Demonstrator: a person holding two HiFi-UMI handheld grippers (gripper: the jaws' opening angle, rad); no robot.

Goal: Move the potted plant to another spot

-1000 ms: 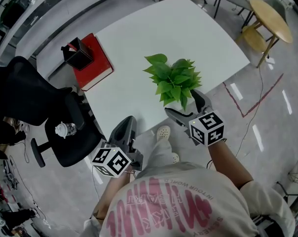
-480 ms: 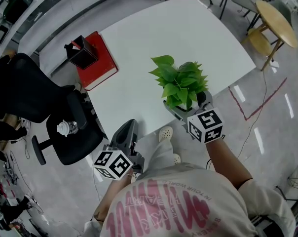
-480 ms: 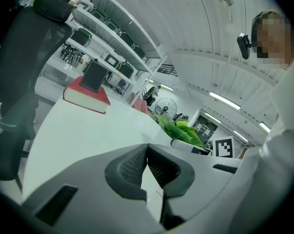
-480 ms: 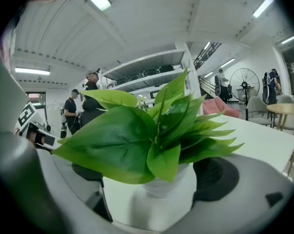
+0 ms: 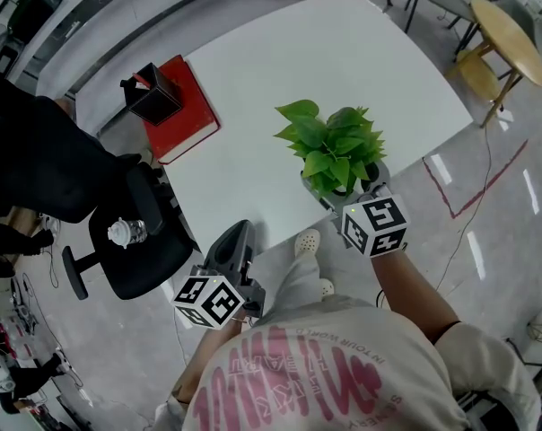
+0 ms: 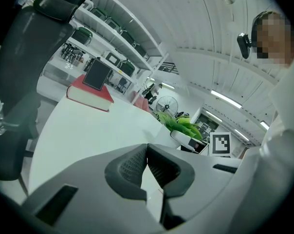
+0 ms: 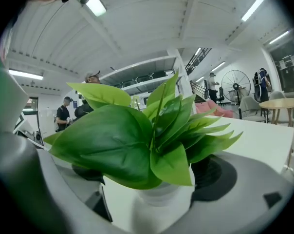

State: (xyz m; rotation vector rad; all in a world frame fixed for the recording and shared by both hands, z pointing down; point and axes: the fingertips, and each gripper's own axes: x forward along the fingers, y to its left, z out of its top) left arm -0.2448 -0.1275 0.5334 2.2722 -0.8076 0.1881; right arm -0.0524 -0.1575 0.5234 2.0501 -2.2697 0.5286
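- The right hand-held gripper (image 5: 347, 187) is spread wide astride the white pot (image 7: 161, 201) of the potted plant (image 5: 332, 146). Its jaws have just been opening, and the pot stands between them, seemingly not clamped
- The left hand-held gripper (image 5: 233, 243) has its jaws brought together on nothing. It hangs off the tabletop (image 5: 280, 70), well apart from the red book (image 5: 186, 115), towards the person
- The potted plant stands upright on the tabletop, well apart from the red book, towards the edge nearest the person
- A black holder (image 5: 150, 95) sits on the red book
- The move looks barely begun, with the pot framed but not gripped. Closing on it, lifting, carrying and setting it down elsewhere all seem left to do
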